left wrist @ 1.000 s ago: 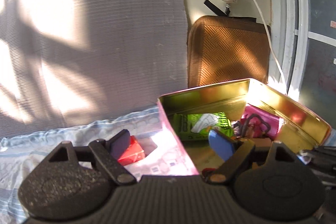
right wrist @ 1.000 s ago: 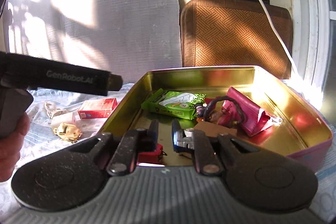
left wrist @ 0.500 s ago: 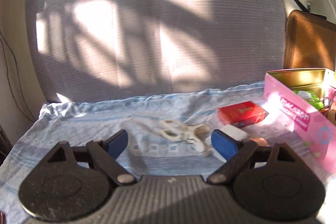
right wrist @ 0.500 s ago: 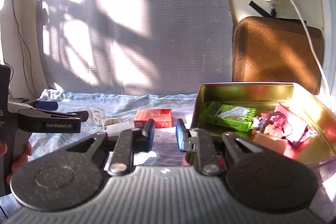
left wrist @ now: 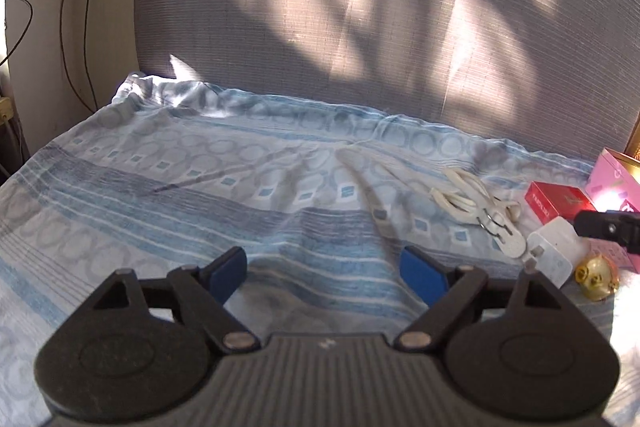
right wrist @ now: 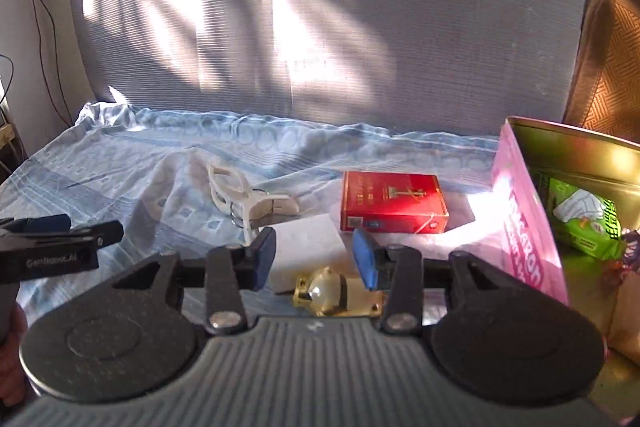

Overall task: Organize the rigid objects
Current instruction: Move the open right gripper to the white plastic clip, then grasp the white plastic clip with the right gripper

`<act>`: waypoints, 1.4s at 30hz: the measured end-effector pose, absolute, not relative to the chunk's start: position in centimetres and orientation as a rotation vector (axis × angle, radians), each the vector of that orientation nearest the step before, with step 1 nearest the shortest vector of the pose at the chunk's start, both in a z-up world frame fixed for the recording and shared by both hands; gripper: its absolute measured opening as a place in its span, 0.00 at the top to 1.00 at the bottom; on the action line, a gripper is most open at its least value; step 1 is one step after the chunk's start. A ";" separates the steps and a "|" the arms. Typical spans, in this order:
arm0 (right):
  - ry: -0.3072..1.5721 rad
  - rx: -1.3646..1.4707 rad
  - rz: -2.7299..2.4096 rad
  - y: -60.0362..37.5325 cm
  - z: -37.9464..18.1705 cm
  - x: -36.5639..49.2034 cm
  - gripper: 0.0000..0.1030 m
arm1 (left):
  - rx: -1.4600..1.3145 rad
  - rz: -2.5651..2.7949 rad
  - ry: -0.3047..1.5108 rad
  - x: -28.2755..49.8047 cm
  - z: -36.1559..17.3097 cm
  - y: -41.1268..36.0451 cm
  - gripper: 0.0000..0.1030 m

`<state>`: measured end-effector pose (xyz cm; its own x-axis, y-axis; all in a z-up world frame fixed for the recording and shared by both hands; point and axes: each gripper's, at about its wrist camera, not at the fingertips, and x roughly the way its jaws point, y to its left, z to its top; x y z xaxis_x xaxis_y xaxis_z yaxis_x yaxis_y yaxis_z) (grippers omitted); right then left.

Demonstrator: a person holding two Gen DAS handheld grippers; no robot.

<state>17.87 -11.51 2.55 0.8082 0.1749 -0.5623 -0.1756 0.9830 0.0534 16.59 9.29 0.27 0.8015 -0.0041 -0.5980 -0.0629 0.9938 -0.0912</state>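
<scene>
**On the blue patterned sheet: loose items lying beside the pink tin**

On the blue patterned sheet [right wrist: 120, 163], four loose items are lying left of the pink tin [right wrist: 520, 211]. The red box [right wrist: 394, 203] is resting flat, near the tin's side wall. The white adapter [right wrist: 308, 243] is sitting just in front of the box, and the gold trinket [right wrist: 324, 291] is lying nearer still, below the adapter. The white clip [right wrist: 248, 197] with its metal ring is lying to the left of the box.

Inside the tin, a green packet [right wrist: 584, 219] is leaning against the gold inner wall.

The right gripper [right wrist: 314, 259] is hanging over the adapter and trinket; its jaws have just been opening and are standing partly apart, with nothing pressed between the blue pads.

The left gripper [left wrist: 324, 273] is hovering over bare sheet, well left of the clip, its jaws standing wide and gripping nothing. In the right wrist view it is showing at the left edge, with part of a hand [right wrist: 10, 351] below it.
</scene>
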 end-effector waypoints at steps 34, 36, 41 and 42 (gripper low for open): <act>0.550 -0.331 0.476 -10.0 -1.3 8.5 0.67 | -0.131 0.026 0.669 17.1 -0.1 9.6 0.07; 0.570 -0.251 0.461 -12.0 -0.9 7.0 0.67 | -0.113 0.018 0.665 16.9 -0.1 9.3 0.07; 0.580 -0.019 0.368 -17.6 -0.2 2.8 0.67 | -0.073 -0.023 0.651 16.5 0.0 8.5 0.06; 0.572 -0.013 0.325 -18.6 -0.1 1.7 0.65 | -0.063 -0.035 0.644 16.3 0.1 8.2 0.07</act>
